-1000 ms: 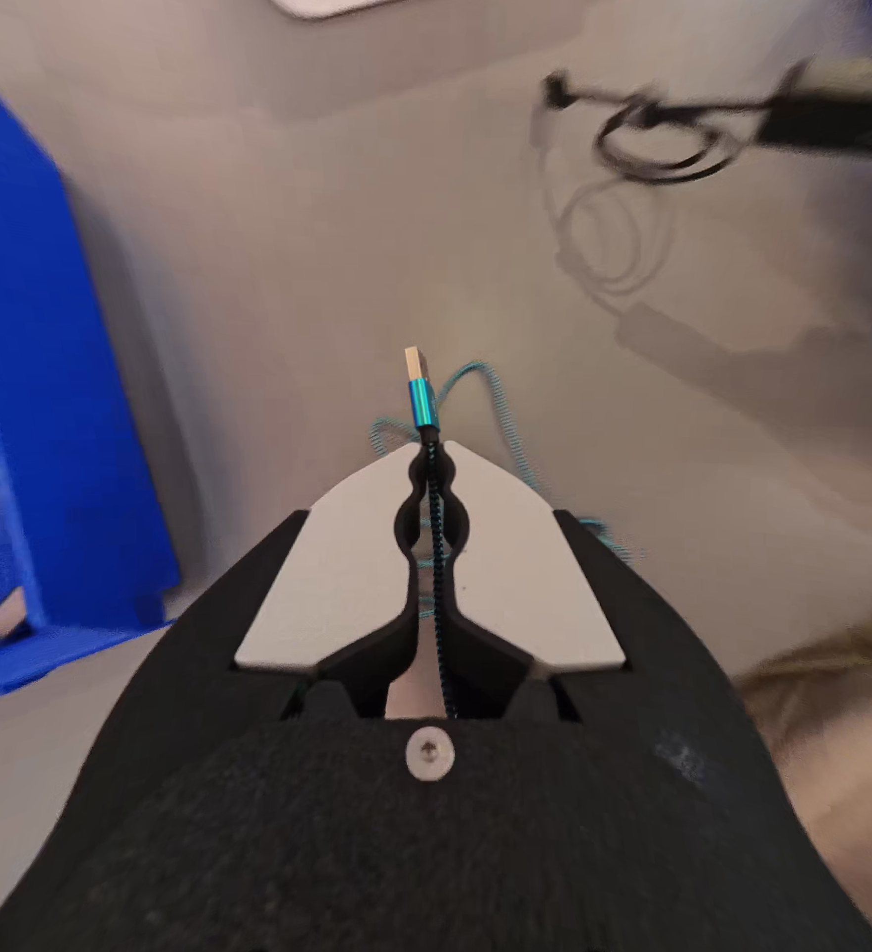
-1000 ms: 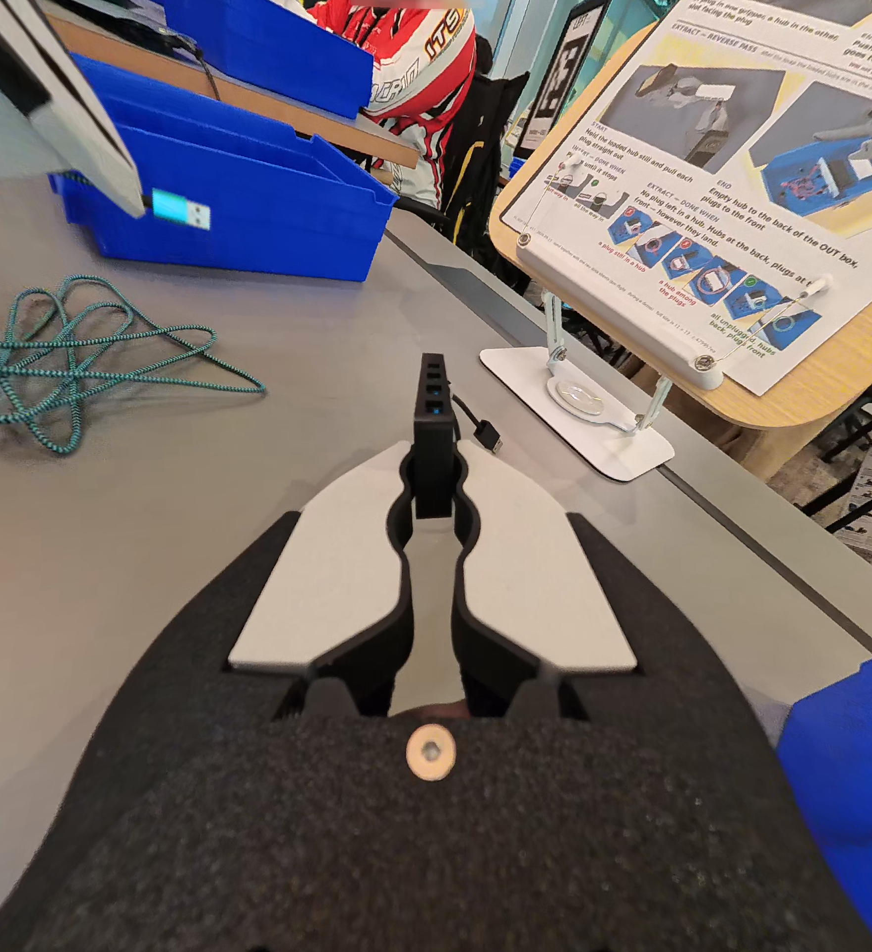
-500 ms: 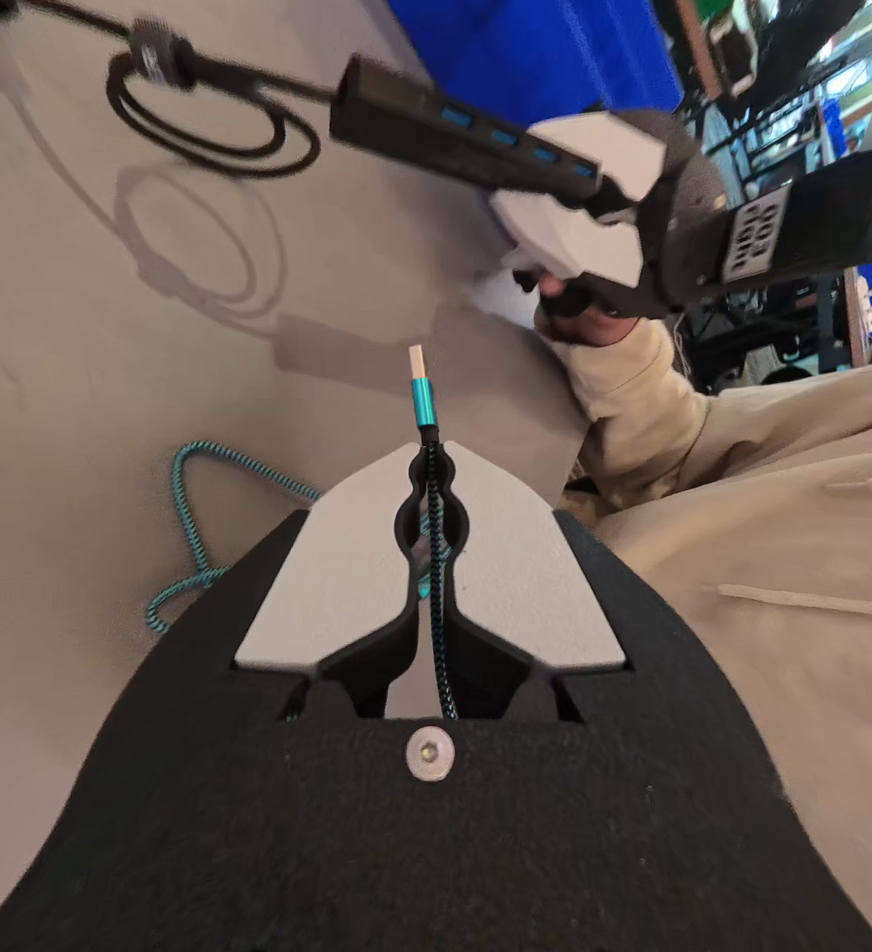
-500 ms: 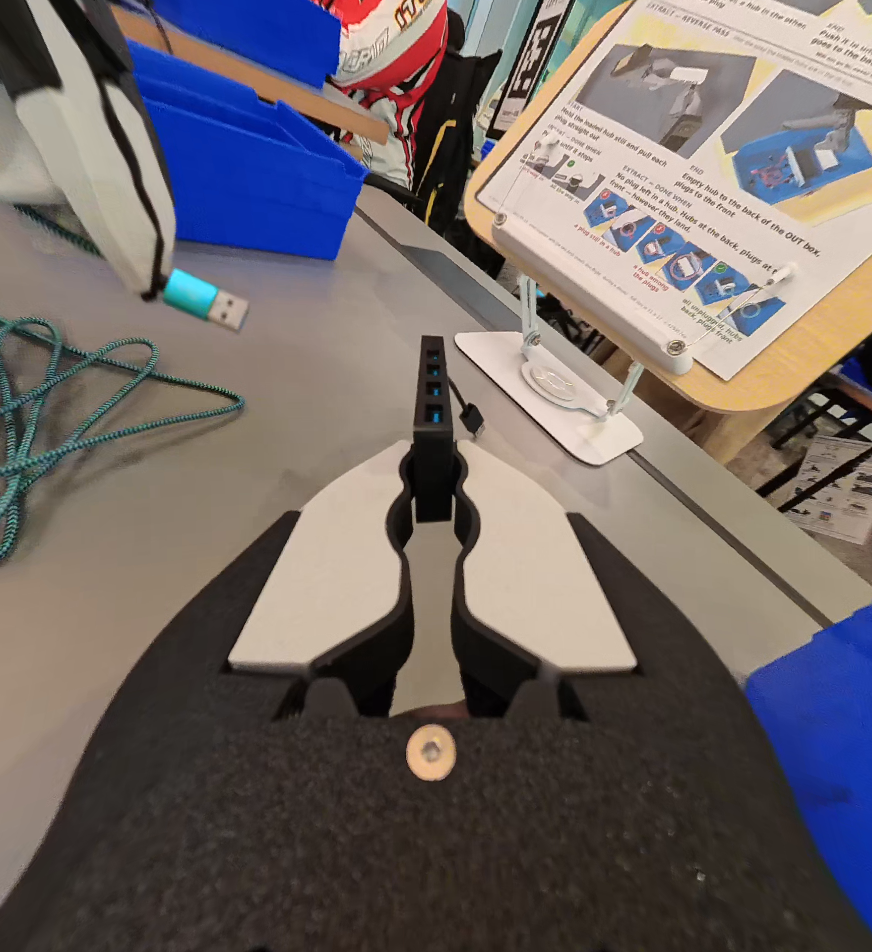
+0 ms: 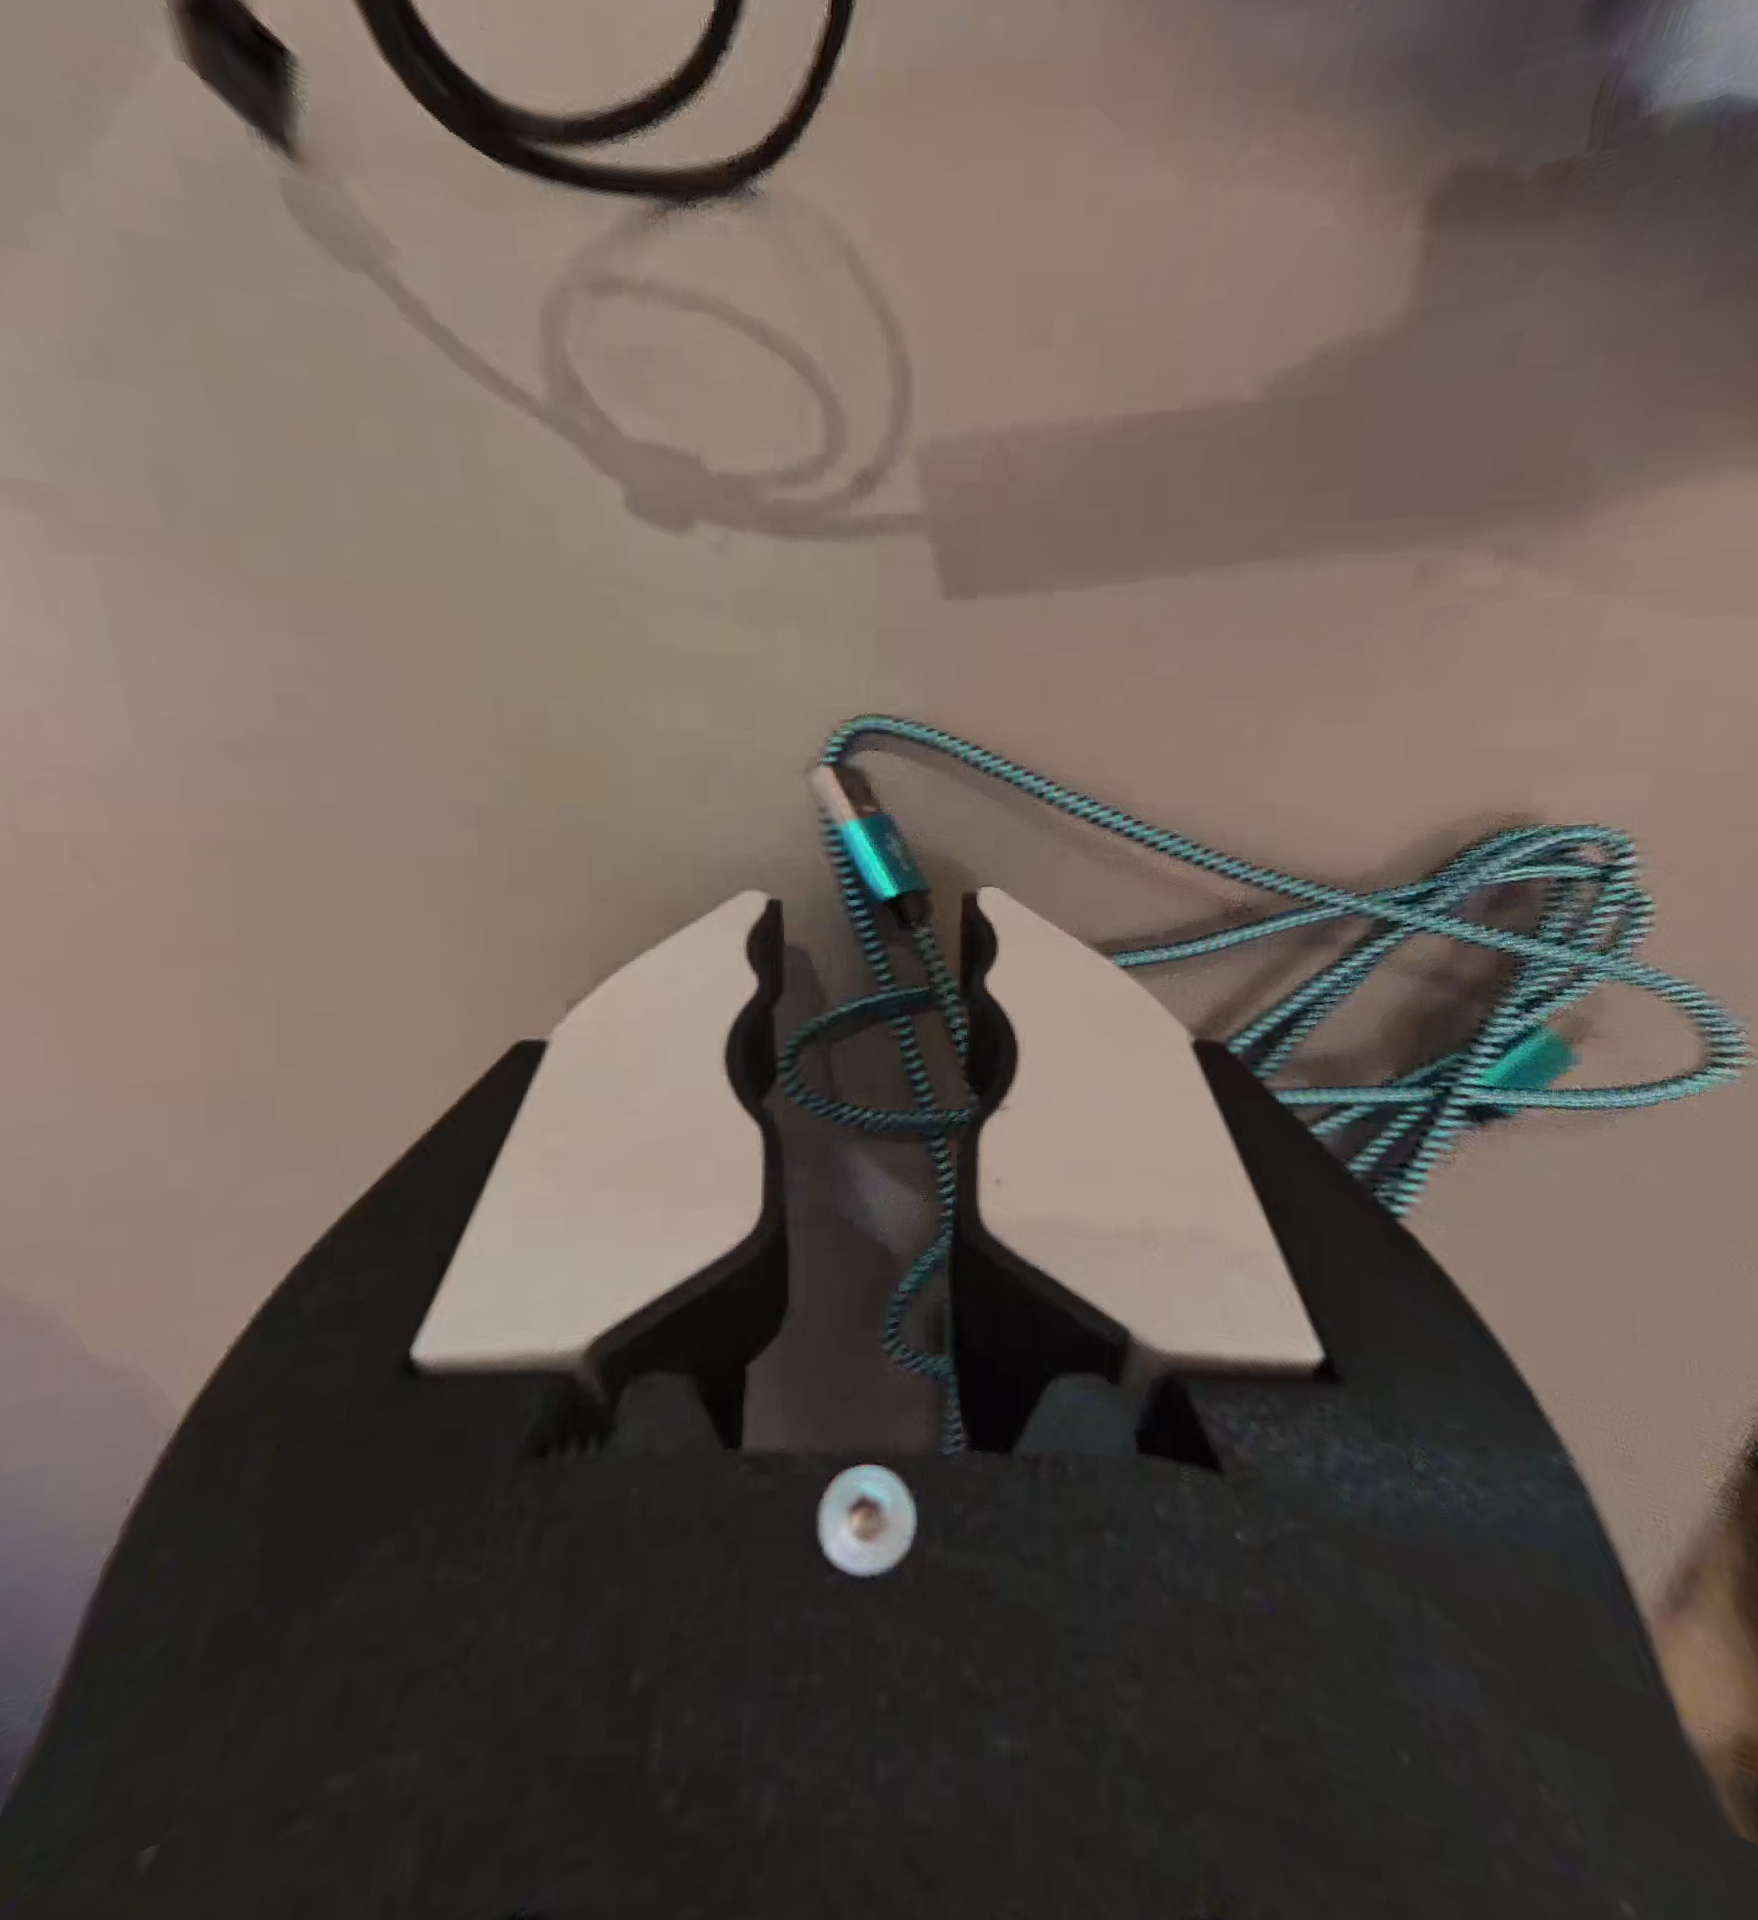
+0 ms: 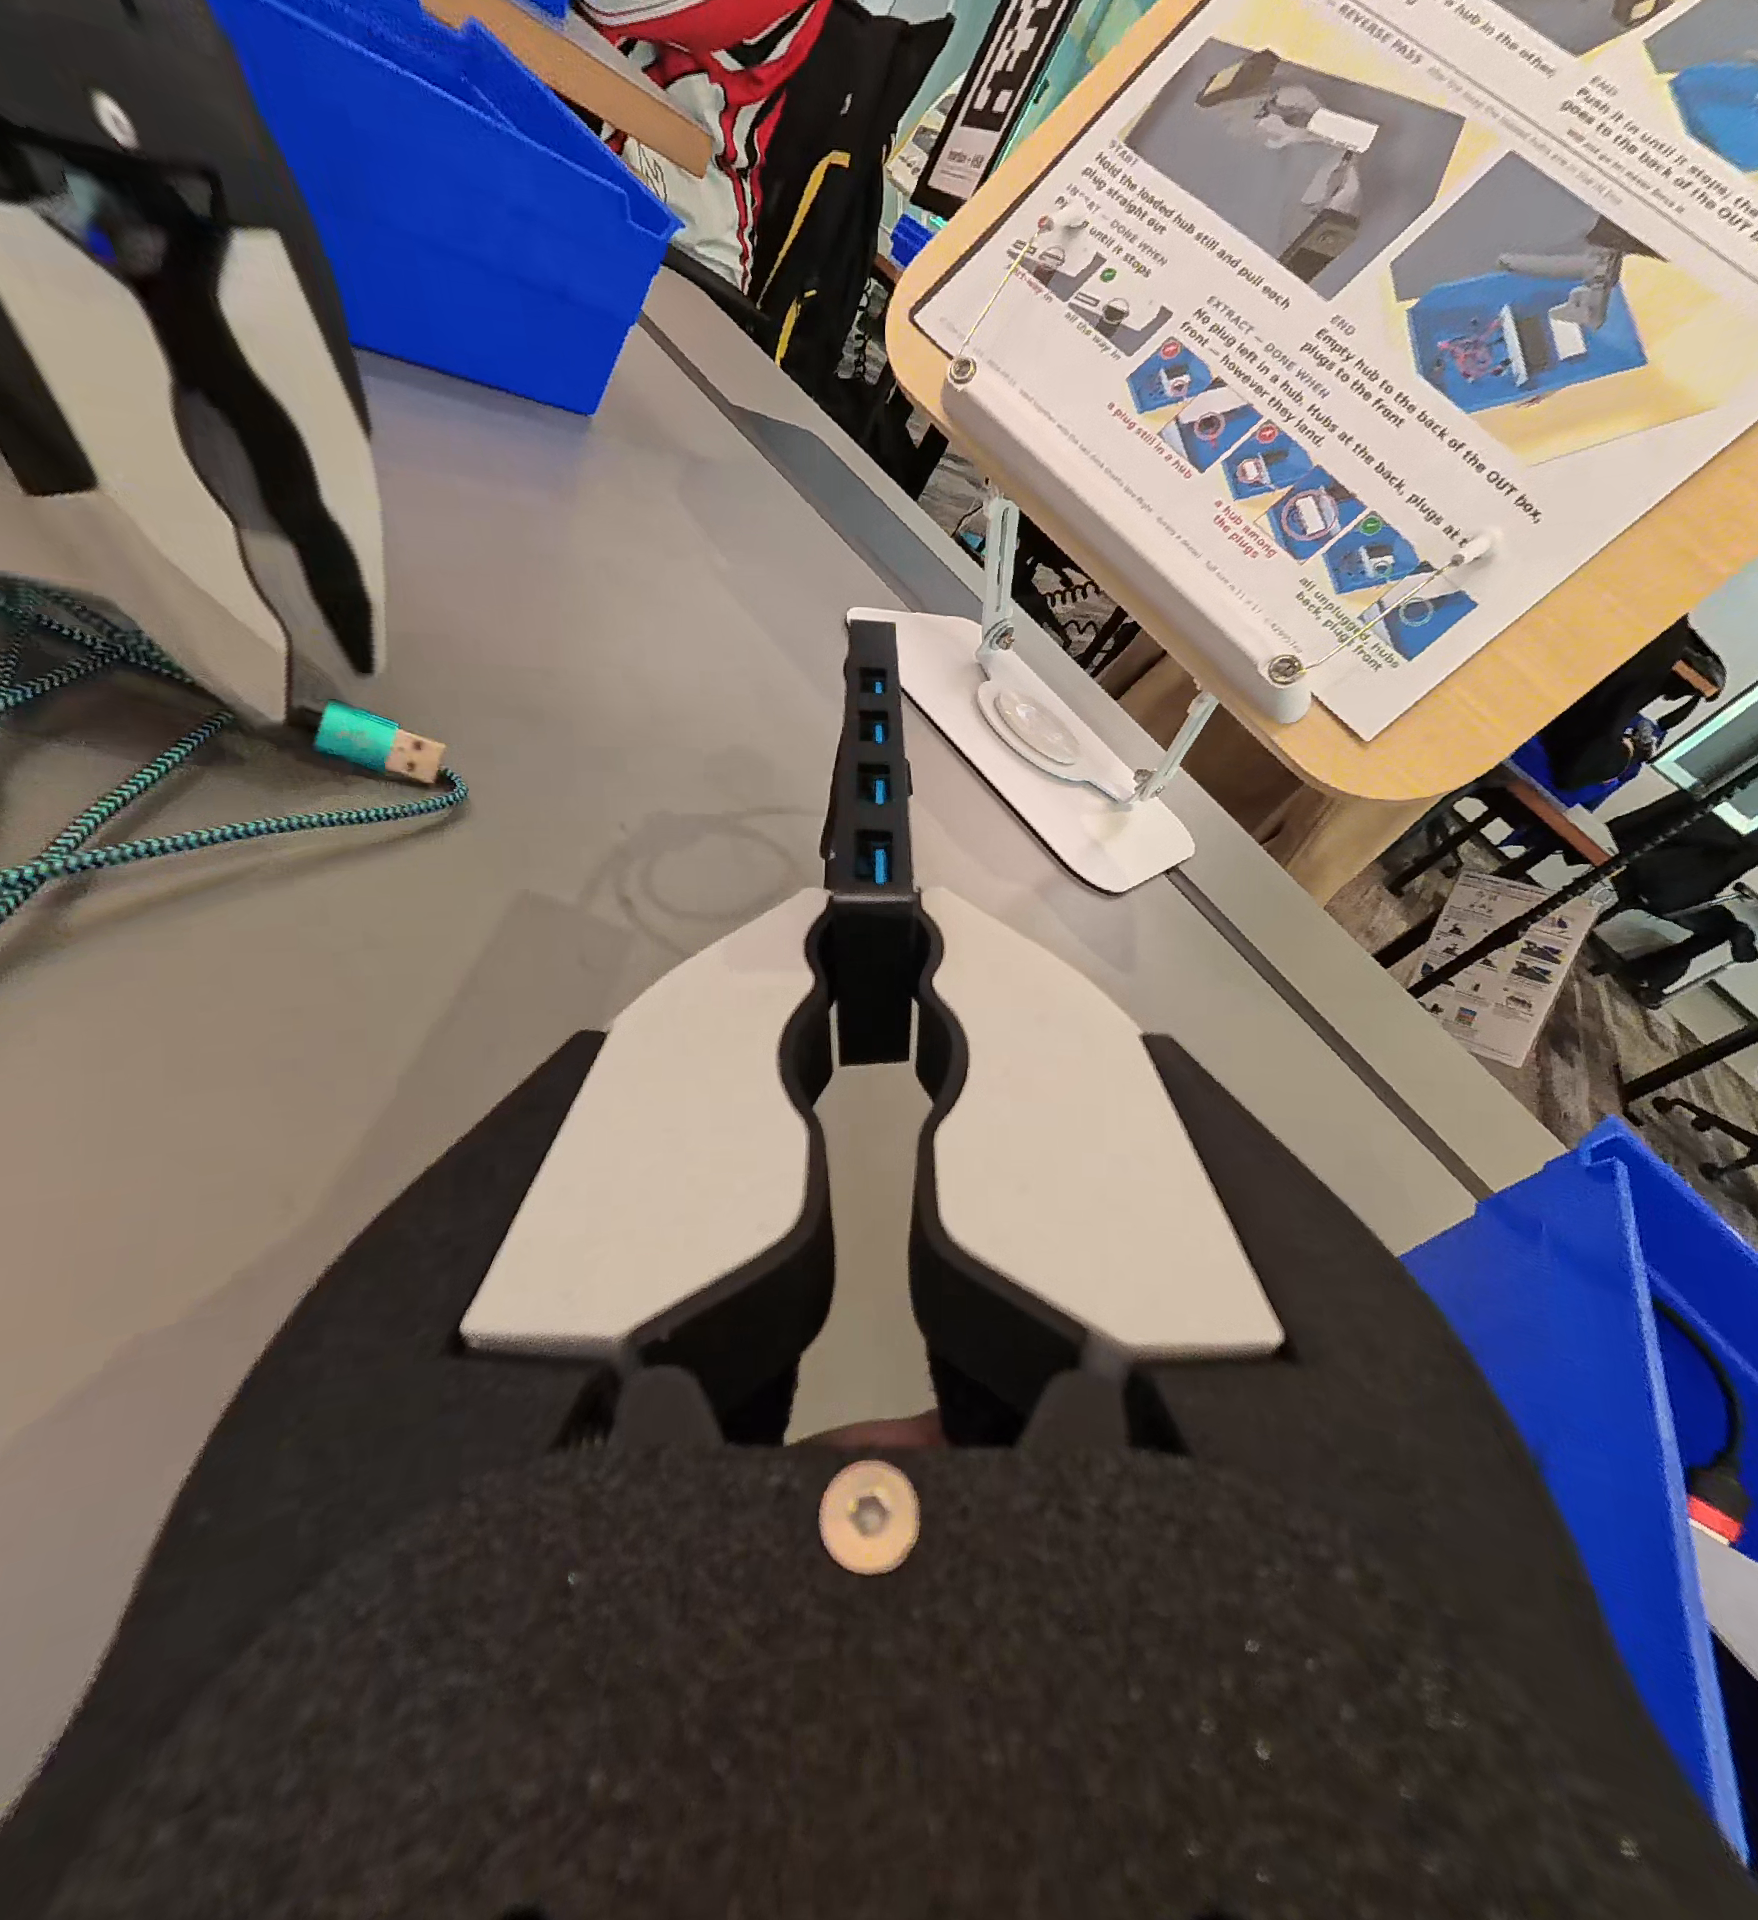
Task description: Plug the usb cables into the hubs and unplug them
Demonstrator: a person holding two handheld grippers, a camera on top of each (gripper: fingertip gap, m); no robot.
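My left gripper [image 5: 867,904] is open, low over the grey table [image 5: 335,727]. The teal USB plug [image 5: 875,857] lies loose on the table between its fingertips. Its braided teal cable [image 5: 1426,966] is coiled to the right. In the right wrist view the left gripper [image 6: 324,675] stands just above that plug [image 6: 366,740] and cable [image 6: 75,831]. My right gripper [image 6: 870,904] is shut on a black USB hub [image 6: 873,790] with several blue ports, held above the table. The hub's black cable [image 5: 584,156] hangs in a loop at the top of the left wrist view.
A blue bin [image 6: 459,239] stands at the back left and another blue bin [image 6: 1602,1403] at the right edge. An instruction board [image 6: 1374,364] on a white stand [image 6: 1041,758] sits at the table's far edge. Chairs and a person are beyond it.
My left gripper has opened and let go of the teal plug, which now lies on the table. It has also come down closer to the table. The right gripper still holds the hub.
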